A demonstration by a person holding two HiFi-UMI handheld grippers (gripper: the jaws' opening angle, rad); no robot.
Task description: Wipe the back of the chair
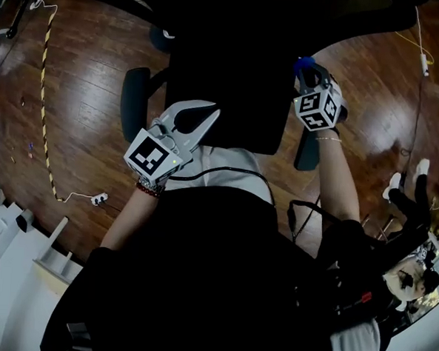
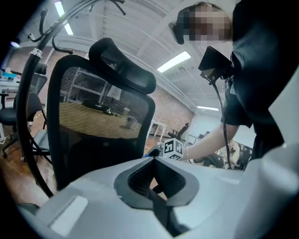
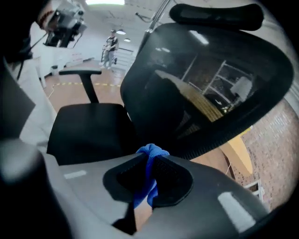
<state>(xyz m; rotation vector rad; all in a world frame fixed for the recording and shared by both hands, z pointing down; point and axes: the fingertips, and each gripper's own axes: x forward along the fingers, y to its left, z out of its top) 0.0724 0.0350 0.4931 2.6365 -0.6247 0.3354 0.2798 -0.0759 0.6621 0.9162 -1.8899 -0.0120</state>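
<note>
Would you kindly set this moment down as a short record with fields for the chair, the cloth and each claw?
chair: black mesh office chair, upright, headrest on top
right claw: shut on the blue cloth, beside the edge of the backrest; contact unclear
left claw: shut, empty, facing the backrest, apart from it
cloth state: bunched, its tip poking out past the jaws
</note>
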